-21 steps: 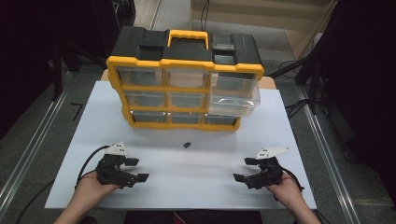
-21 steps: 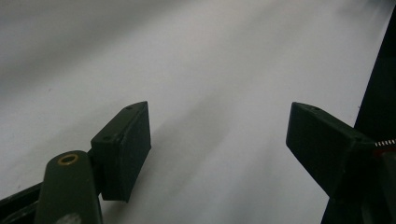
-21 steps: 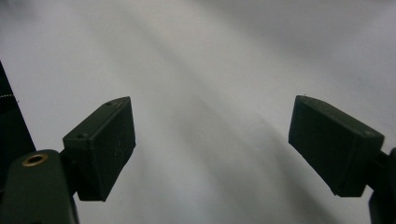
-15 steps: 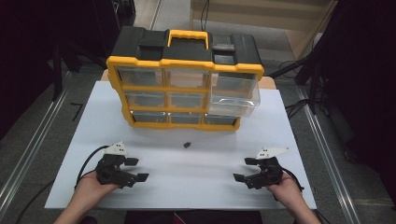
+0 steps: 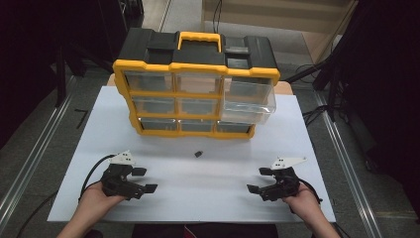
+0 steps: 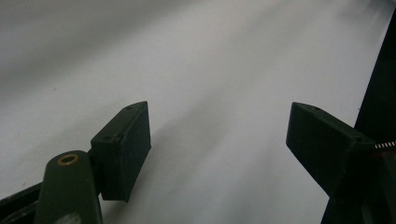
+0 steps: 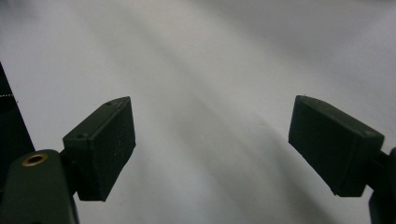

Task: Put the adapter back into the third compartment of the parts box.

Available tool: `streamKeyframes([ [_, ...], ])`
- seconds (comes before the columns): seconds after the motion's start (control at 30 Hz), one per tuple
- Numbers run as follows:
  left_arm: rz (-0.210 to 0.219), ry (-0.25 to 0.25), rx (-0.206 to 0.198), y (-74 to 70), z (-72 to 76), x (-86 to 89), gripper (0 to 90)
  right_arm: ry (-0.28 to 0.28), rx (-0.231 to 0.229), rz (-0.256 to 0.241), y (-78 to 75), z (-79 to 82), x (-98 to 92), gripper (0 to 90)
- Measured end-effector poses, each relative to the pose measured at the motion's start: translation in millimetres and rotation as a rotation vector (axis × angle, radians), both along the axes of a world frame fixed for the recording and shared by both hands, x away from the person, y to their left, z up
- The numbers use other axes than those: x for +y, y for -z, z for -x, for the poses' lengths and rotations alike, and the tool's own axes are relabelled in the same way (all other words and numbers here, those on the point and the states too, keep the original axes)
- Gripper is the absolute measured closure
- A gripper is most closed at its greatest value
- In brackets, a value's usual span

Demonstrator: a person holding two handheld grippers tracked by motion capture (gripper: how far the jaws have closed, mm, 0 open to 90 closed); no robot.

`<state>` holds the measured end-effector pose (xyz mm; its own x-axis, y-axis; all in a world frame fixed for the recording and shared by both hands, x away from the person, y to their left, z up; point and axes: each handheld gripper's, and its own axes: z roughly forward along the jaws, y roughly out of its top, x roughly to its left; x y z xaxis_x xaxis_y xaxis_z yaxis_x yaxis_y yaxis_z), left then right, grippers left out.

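A yellow and black drawer organiser (image 5: 195, 84) stands at the back of the white table (image 5: 198, 173), with several clear drawers. Its upper right drawer (image 5: 247, 101) is pulled out toward me. A small dark part (image 5: 198, 153) lies on the table in front of the organiser. My left gripper (image 5: 143, 179) rests near the front left, held by a hand, jaws wide apart and pointing right. My right gripper (image 5: 257, 179) rests near the front right, jaws wide apart and pointing left. In the left gripper view the left gripper (image 6: 219, 140) has only white table between its jaws; likewise the right gripper (image 7: 212, 140).
A metal rail (image 5: 29, 158) runs along the table's left side and another rail (image 5: 351, 163) along the right. Cables (image 5: 317, 114) lie on the floor right of the table. A dark table edge (image 6: 380, 93) shows beside the left gripper's far jaw.
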<state>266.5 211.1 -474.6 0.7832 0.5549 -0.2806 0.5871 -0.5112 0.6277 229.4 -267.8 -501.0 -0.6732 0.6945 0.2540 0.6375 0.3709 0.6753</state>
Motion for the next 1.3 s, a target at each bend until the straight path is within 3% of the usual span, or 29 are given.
streamKeyframes([
  [1.07, -0.009, -0.003, -0.006, 0.0, 0.4, 0.4, 23.3, -0.009, 0.004, -0.005, 0.1, 0.8, 0.7, 13.0],
  [1.3, -0.013, 0.019, -0.017, -5.1, -2.6, -2.9, 23.3, -0.011, 0.004, -0.005, 0.4, 0.3, 0.8, 13.0],
])
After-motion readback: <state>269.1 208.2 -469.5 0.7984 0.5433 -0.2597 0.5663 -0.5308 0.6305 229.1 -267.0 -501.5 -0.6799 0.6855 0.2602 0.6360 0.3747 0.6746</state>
